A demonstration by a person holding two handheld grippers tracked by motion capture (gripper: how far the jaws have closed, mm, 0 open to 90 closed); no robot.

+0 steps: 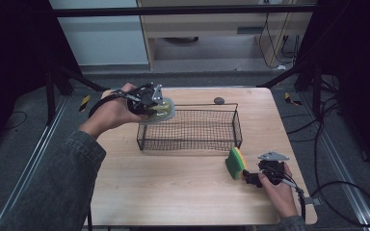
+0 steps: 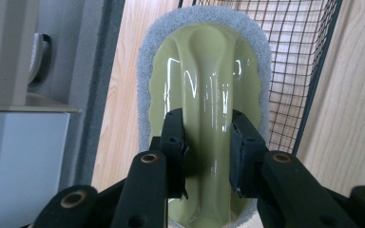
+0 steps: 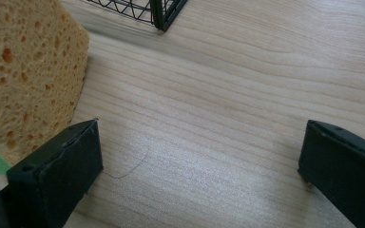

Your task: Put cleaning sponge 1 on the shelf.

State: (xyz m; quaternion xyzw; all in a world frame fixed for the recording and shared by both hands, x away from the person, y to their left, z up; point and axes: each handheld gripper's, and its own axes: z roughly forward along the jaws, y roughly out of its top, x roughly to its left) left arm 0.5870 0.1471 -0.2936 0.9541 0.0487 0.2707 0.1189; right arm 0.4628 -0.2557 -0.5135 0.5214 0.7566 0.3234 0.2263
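Note:
A scrubber (image 1: 161,110) with a glossy yellow-green handle and a grey pad hangs over the back left corner of the black wire basket (image 1: 190,143). My left gripper (image 1: 148,102) is shut on the raised ridge of the scrubber's handle (image 2: 204,90), and its pads (image 2: 175,137) press that ridge from both sides. A yellow and green sponge (image 1: 235,162) stands on edge on the table, just in front of the basket's right corner. My right gripper (image 1: 249,178) sits low beside it and is open. The sponge (image 3: 28,71) lies just outside its left jaw, and bare wood lies between the jaws.
The wooden table (image 1: 173,183) carries the basket in its middle. A small grey lump (image 1: 218,100) lies behind the basket near the far edge. A corner of the basket (image 3: 164,12) is ahead of the right gripper. Cables trail on the floor to the right.

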